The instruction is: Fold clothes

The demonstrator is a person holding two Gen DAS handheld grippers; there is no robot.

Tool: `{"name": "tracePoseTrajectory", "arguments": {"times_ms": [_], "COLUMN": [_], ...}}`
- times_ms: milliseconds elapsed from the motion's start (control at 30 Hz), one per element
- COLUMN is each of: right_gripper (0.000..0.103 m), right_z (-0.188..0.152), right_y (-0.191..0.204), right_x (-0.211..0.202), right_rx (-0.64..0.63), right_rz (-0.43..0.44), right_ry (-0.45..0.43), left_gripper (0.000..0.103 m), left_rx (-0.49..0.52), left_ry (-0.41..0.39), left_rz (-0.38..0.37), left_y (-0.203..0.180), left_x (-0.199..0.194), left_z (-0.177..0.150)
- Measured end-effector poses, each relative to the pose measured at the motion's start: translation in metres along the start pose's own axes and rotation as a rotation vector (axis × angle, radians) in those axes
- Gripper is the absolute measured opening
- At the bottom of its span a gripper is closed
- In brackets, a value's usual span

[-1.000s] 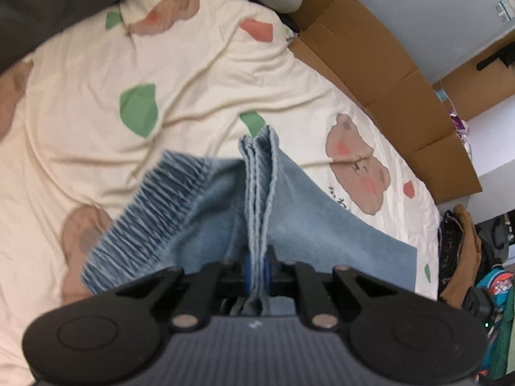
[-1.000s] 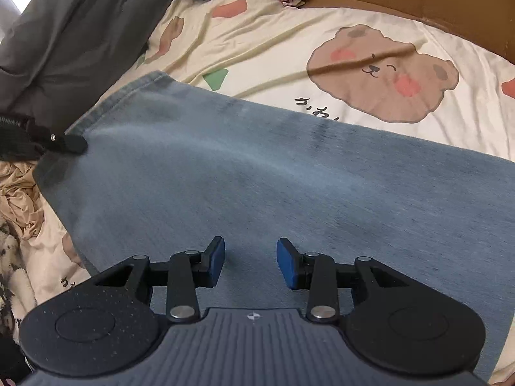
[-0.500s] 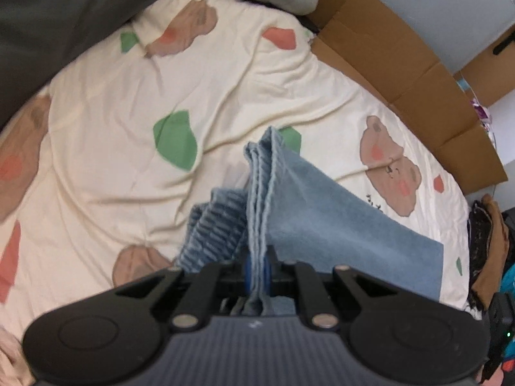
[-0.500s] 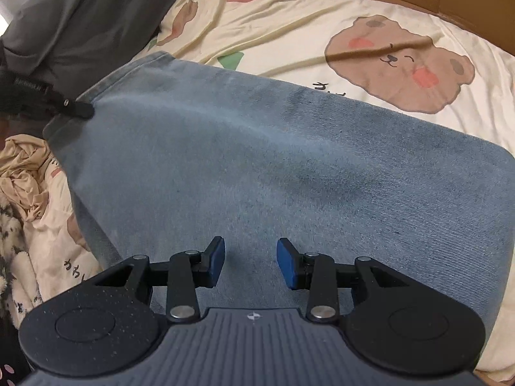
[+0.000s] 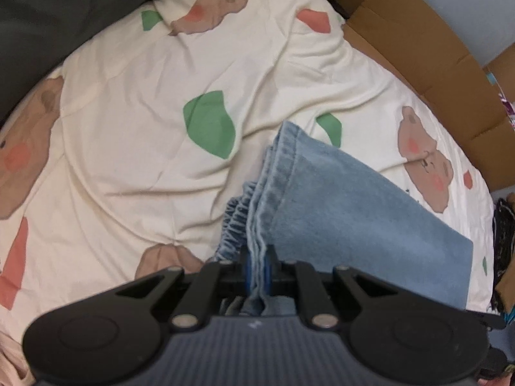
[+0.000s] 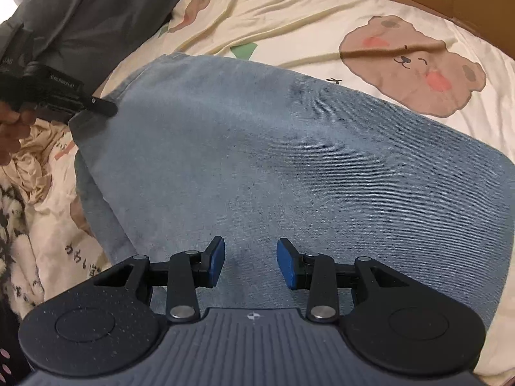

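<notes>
The left gripper (image 5: 257,268) stays clamped on the stacked hem edges of the light blue jeans (image 6: 289,167), its blue fingers (image 5: 246,268) pressed tight against the denim. Compared with a second ago, less of the gathered elastic waistband (image 5: 233,222) shows at the left of the held hems — it has slipped mostly under the top fold, and more of the cream bedsheet (image 5: 128,128) with its bear and leaf prints lies open ahead. In the right wrist view the jeans spread wide and flat over the bed, filling more of the picture than before. The right gripper (image 6: 251,263) hovers just above the denim, fingers (image 6: 217,257) parted with nothing between them — unchanged.
</notes>
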State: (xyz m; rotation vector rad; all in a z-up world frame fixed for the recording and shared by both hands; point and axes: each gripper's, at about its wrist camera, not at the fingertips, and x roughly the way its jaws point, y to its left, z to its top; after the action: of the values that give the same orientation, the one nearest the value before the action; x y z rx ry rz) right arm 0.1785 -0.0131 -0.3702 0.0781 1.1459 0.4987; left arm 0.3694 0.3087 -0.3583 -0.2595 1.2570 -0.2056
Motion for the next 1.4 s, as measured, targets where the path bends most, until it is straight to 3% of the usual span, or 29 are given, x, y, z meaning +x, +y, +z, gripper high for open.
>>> {"name": "tracePoseTrajectory", "arguments": {"times_ms": [300,433,533,667,767,867,967,1067,1200,1333,1400], "right_gripper": [0.043,0.043,0.043,0.043,0.043,0.043,0.043,0.043,0.043,0.044,0.044], "right_z": [-0.004,-0.009,-0.011,-0.013,-0.016,-0.019,-0.025,-0.032,-0.046,-0.06,-0.064], "right_y": [-0.011,-0.02,-0.018,-0.015,-0.02,-0.028,-0.039,-0.052,-0.071,-0.088,-0.094], "right_x": [-0.016,-0.025,-0.032,-0.038,-0.041,-0.044,-0.048,-0.049,-0.052,-0.058,-0.064], "right_rx": [0.003,-0.016,-0.171,-0.406,-0.476,-0.515,-0.549,-0.582,-0.625,-0.634,-0.627], "right_rz": [-0.055,-0.069,-0.061,-0.033,-0.006,0.003,-0.013,-0.015,-0.024,-0.032,-0.029], "right_ry": [-0.005,0.038,0.084,0.132,0.149,0.156,0.165,0.198,0.23,0.241,0.24], "left_gripper": [0.01,0.019,0.029,0.033,0.049,0.056,0.083,0.08,0.065,0.056,0.046], "left_rx": [0.041,0.055,0.074,0.107,0.067,0.018,0.005,-0.011,-0.05,-0.124,-0.12], "left_ry": [0.006,-0.01,-0.046,-0.082,-0.097,-0.128,-0.128,-0.108,-0.072,-0.081,-0.087], "left_rz": [0.0,0.015,0.051,0.1,0.115,0.092,0.09,0.09,0.122,0.084,0.095], "left_y": [0.006,0.008,0.004,-0.003,-0.001,0.002,0.0,-0.001,0.008,0.017,0.012], "left_x": [0.008,0.008,-0.006,-0.024,-0.033,-0.044,-0.045,-0.036,-0.022,-0.023,-0.026], "left_z": [0.002,0.0,-0.002,-0.011,-0.018,-0.027,-0.038,-0.05,-0.064,-0.067,-0.066]}}
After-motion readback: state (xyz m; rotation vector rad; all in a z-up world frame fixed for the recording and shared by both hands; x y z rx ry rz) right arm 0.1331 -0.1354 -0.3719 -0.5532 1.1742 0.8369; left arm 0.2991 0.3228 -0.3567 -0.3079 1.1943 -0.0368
